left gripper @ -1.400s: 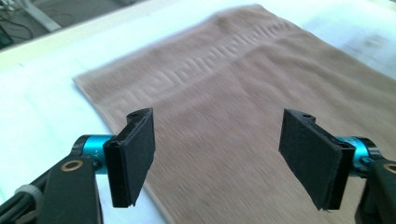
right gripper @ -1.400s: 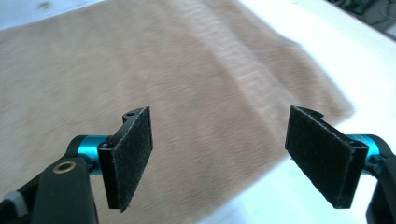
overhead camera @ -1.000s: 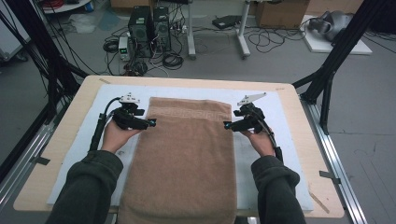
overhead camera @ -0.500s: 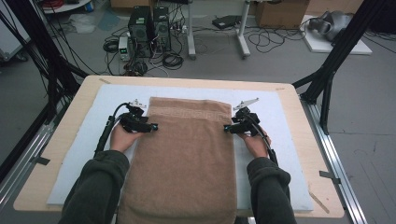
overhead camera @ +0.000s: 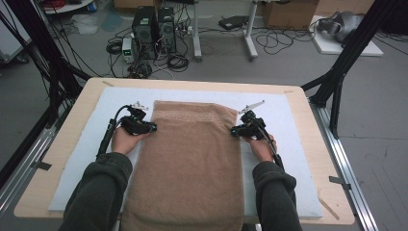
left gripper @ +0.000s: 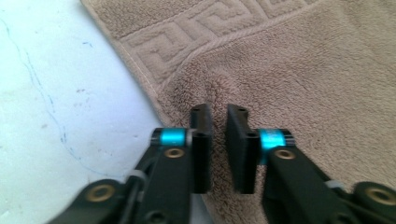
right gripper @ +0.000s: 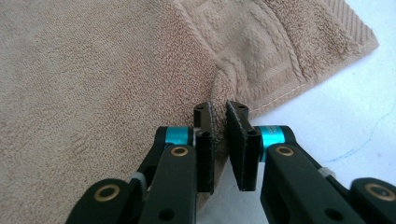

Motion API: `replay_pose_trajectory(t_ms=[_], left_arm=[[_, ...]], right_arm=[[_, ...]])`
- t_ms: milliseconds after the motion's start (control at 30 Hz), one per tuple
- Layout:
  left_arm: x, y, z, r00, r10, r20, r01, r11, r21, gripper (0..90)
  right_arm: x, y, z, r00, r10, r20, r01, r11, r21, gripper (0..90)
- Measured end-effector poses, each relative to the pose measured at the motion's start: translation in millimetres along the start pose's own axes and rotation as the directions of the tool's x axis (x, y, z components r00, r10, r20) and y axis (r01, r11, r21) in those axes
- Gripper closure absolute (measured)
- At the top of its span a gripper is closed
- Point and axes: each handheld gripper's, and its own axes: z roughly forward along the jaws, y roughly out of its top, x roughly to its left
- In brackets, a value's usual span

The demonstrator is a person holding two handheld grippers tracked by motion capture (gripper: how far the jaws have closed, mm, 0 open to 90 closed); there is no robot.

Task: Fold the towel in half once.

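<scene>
A tan towel [overhead camera: 192,159] with a key-pattern band lies flat on the white mat, its near end hanging over the table's front edge. My left gripper [overhead camera: 153,128] is at the towel's left edge near the far corner. Its jaws have just been closing, and they pinch a raised fold of towel [left gripper: 303,70] in the left gripper [left gripper: 218,112]. My right gripper [overhead camera: 233,130] mirrors it at the right edge. It has also just been closing and is shut on a puckered fold of towel [right gripper: 93,70] in the right gripper [right gripper: 219,108].
The white mat [overhead camera: 298,159] covers a wooden table [overhead camera: 57,159]. Black frame posts [overhead camera: 344,72] stand at the table's far corners. Computer towers [overhead camera: 154,24] and cables lie on the floor beyond the far edge.
Both hands came down slightly onto the towel's side edges. Both pairs of jaws went from wide to pinched on the towel's cloth.
</scene>
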Motion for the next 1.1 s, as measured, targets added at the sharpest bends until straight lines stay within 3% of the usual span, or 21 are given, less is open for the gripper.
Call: replay_pose_trajectory(t_ms=[133,233,467,567,700,800,933,1033,1100], left_arm=[[1.8,0.1,-4.5,0.9999,-0.001,0.017,0.001,1.0,-0.003,84.1],[1.4,1.4,-11.0,0.9994,-0.006,0.033,0.008,0.9993,-0.035,84.3],[-2.0,4.5,-33.3,0.9983,0.024,0.053,-0.019,0.996,-0.087,84.9],[-4.9,5.6,-45.1,0.9973,0.031,0.067,-0.022,0.9918,-0.126,85.1],[-13.7,2.6,-63.0,0.994,0.071,0.084,-0.056,0.9852,-0.162,85.3],[-19.1,-8.3,-74.3,0.9916,0.086,0.097,-0.067,0.9812,-0.181,85.3],[-32.0,-36.0,-88.6,0.9882,0.111,0.105,-0.091,0.9796,-0.179,85.4],[-45.3,-54.5,-96.6,0.9831,0.151,0.103,-0.132,0.9766,-0.17,85.3],[-52.3,-67.0,-99.6,0.9798,0.158,0.122,-0.136,0.9755,-0.173,85.3]], right_arm=[[-3.4,0.1,-6.9,0.9994,0.027,-0.024,-0.027,0.999,-0.018,82.5],[-3.4,2.0,-16.2,0.9989,0.023,-0.041,-0.024,0.999,-0.035,82.5],[4.3,12.4,-42.6,0.9979,-0.025,-0.059,0.02,0.996,-0.082,82.5],[9.4,15.3,-53.1,0.9971,-0.047,-0.06,0.041,0.994,-0.101,82.5],[13.8,13.2,-66.6,0.9946,-0.058,-0.086,0.049,0.993,-0.103,82.6],[20.4,10.2,-76.6,0.991,-0.067,-0.116,0.054,0.993,-0.11,82.5],[39.7,3.3,-84.7,0.9858,-0.106,-0.13,0.092,0.989,-0.113,82.4],[54.8,-6.6,-83.8,0.981,-0.129,-0.144,0.117,0.989,-0.091,82.4],[62.1,-15.6,-80.7,0.977,-0.136,-0.165,0.125,0.989,-0.074,82.4]])
